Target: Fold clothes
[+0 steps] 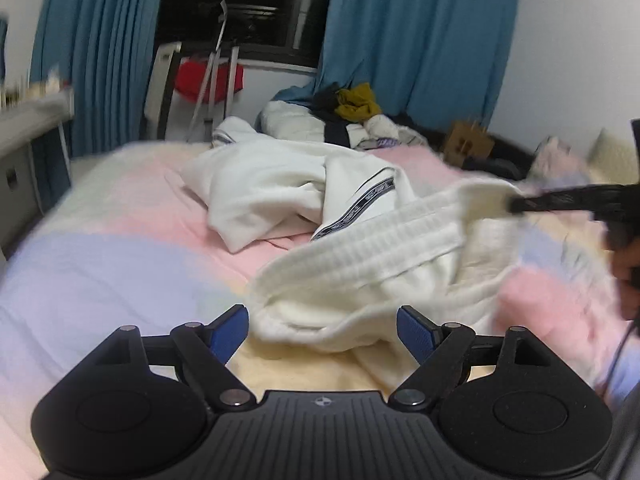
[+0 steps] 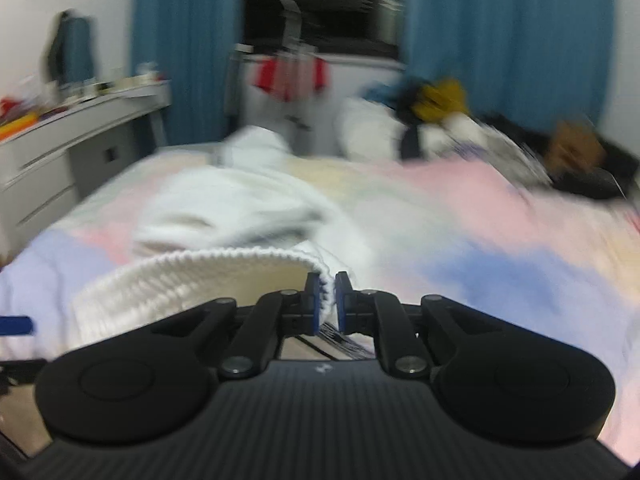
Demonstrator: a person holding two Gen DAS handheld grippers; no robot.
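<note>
A white garment with a dark striped band lies crumpled on the pastel bedspread. Its ribbed white hem stretches from near my left gripper to the right. My left gripper is open, its blue pads on either side of the hem's near end, not closed on it. My right gripper is shut on the ribbed hem and holds that end lifted; it also shows in the left wrist view at the right edge. The right wrist view is blurred.
A pile of dark, mustard and white clothes lies at the bed's far end by blue curtains. A grey desk stands at the left. A chair with a red cloth stands under the window. A brown box sits at far right.
</note>
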